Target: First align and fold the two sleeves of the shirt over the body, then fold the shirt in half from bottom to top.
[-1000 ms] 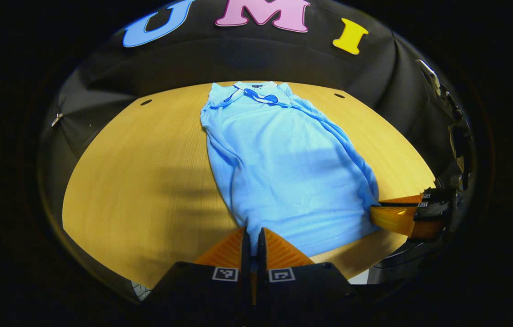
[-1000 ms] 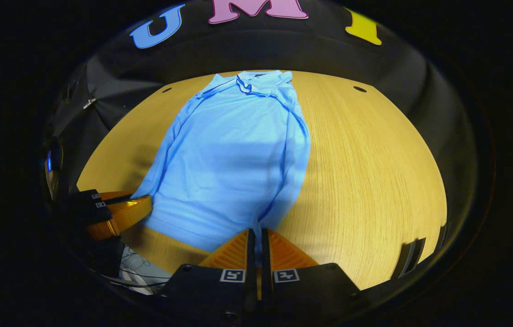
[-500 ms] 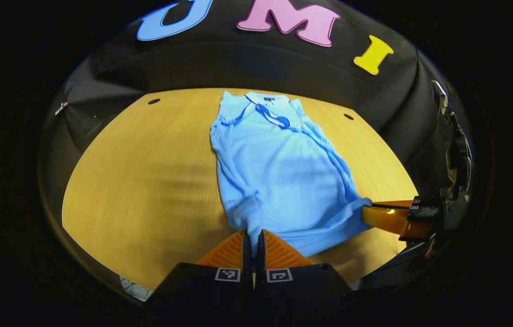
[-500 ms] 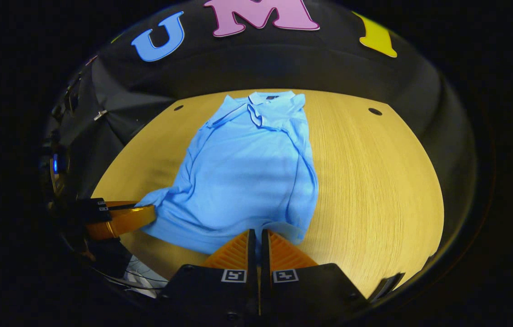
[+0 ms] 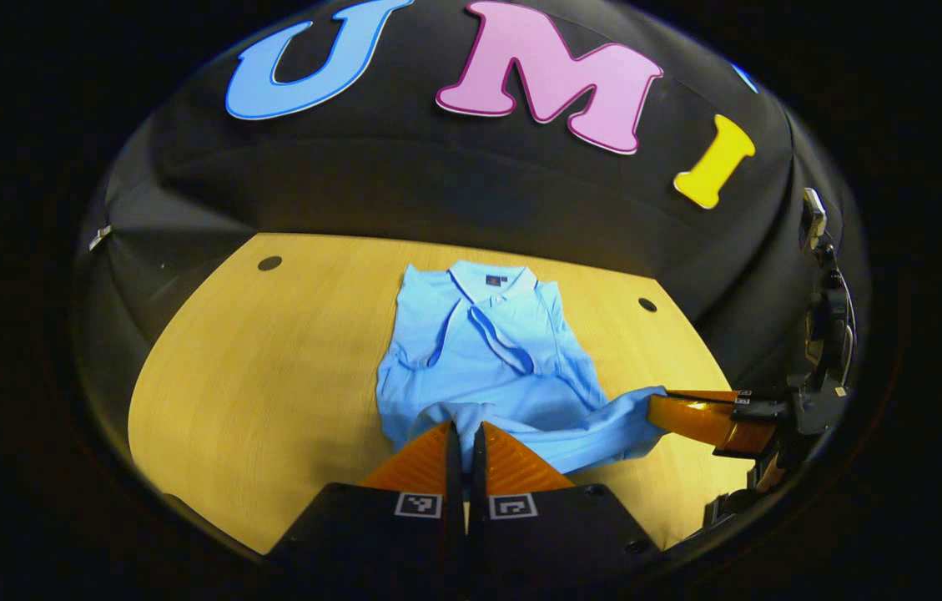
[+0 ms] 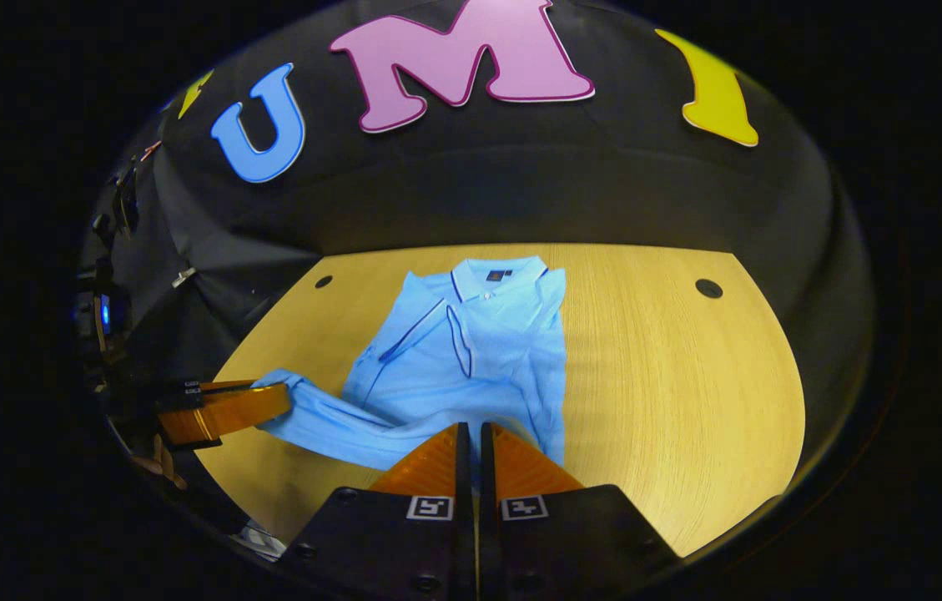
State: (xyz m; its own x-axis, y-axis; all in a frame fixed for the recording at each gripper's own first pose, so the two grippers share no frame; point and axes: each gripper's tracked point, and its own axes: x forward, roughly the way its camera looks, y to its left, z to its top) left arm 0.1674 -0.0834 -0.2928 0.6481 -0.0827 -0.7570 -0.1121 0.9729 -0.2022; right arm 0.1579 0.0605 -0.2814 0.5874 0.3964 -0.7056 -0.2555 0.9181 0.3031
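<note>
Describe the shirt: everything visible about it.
The shirt is a light blue polo of thin, soft-looking knit, with a collar trimmed in dark piping and a small dark tag inside. It lies collar-far on the wooden table, sleeves already folded over the body. Its bottom hem is lifted and drawn toward the collar, sagging between two corners: the left gripper is shut on one, the right gripper on the other. The upper part rests flat on the table.

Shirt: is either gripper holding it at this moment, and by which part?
Both are. The left gripper and the right gripper are each shut on the shirt at a bottom hem corner, lifting the hem toward the collar.
</note>
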